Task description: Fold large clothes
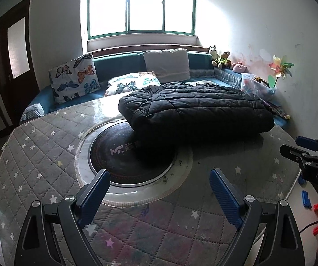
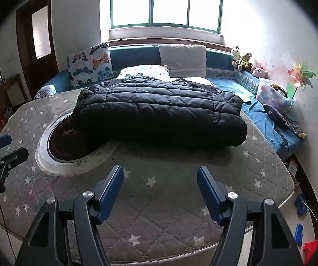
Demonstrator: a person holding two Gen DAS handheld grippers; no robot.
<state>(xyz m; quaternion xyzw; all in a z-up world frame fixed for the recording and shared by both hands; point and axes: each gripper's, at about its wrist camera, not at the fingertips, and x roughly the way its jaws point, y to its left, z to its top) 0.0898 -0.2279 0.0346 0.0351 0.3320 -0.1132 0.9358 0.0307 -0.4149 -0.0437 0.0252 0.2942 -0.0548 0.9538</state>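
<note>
Both wrist views angled down over table (image 1: 37,155), facing window (image 1: 141,6); share jacket (image 2: 159,113).

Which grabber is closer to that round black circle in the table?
Left. The left gripper hovers open right at the near rim of the round black plate. The right gripper hovers open off to the plate's right, over the starry quilted cover.

- Dark round disc (image 1: 123,153) set in the quilted table cover (image 1: 48,146): pale lettering beginning "M", the rest hidden under the black jacket (image 1: 194,108).
- Body of the right gripper (image 1: 309,153), left wrist view: "DAS", cut off at the frame edge.
- Body of the left gripper (image 2: 6,148), right wrist view: partial white lettering ending "AI"; the start is illegible.
</note>
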